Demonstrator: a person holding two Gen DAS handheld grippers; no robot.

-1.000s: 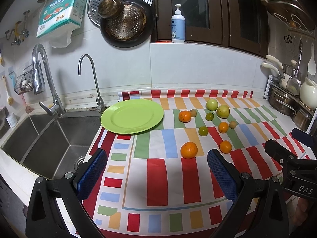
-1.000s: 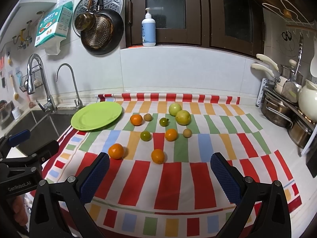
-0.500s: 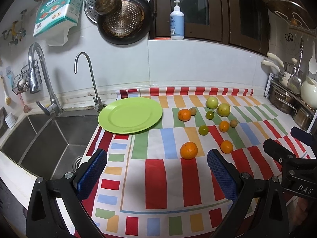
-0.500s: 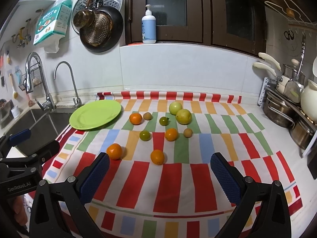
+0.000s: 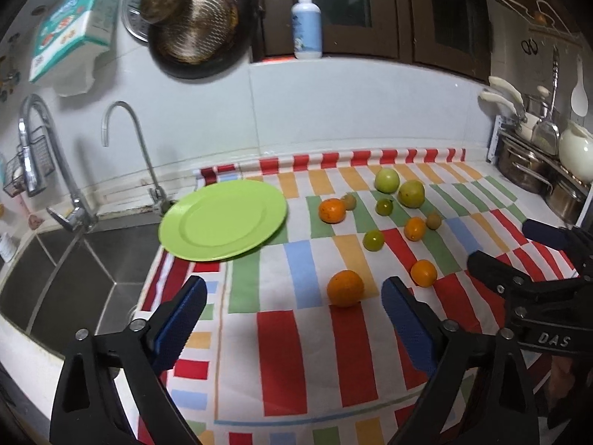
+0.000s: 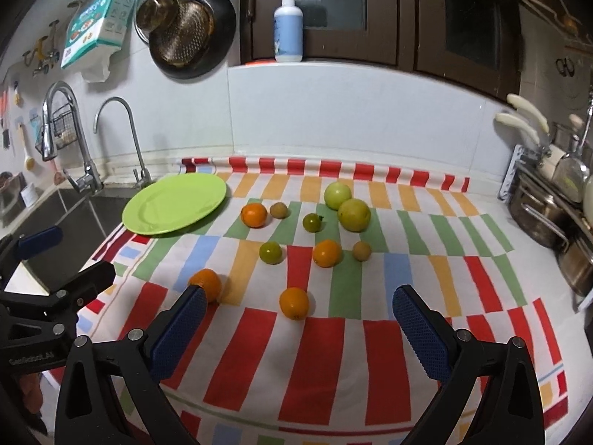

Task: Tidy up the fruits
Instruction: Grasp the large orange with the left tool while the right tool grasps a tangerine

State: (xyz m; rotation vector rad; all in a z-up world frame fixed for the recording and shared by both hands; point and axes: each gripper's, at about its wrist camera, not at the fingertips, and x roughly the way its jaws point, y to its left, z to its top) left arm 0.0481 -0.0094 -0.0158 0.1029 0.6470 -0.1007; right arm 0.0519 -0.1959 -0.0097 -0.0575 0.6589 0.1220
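Observation:
Several oranges, small green fruits, two brownish ones and two large yellow-green fruits lie scattered on a striped cloth (image 5: 281, 333). A lime-green plate (image 5: 222, 220) (image 6: 174, 204) sits bare at the cloth's back left, overhanging the sink. My left gripper (image 5: 292, 313) hovers low before the nearest orange (image 5: 344, 288); its jaws are closing, wide apart, with nothing between them. My right gripper (image 6: 296, 319) stands open over the cloth, just short of another orange (image 6: 294, 303). Its left pad partly hides the nearest orange (image 6: 207, 283).
A steel sink (image 5: 55, 274) with two faucets lies to the left. Pots and a dish rack (image 6: 548, 200) crowd the right end of the counter. Pans hang on the back wall, and a soap bottle (image 5: 306, 24) stands on the sill.
Both grippers have moved forward and lower toward the fruit, which now looks nearer. The left gripper's pads have drawn slightly closer together.

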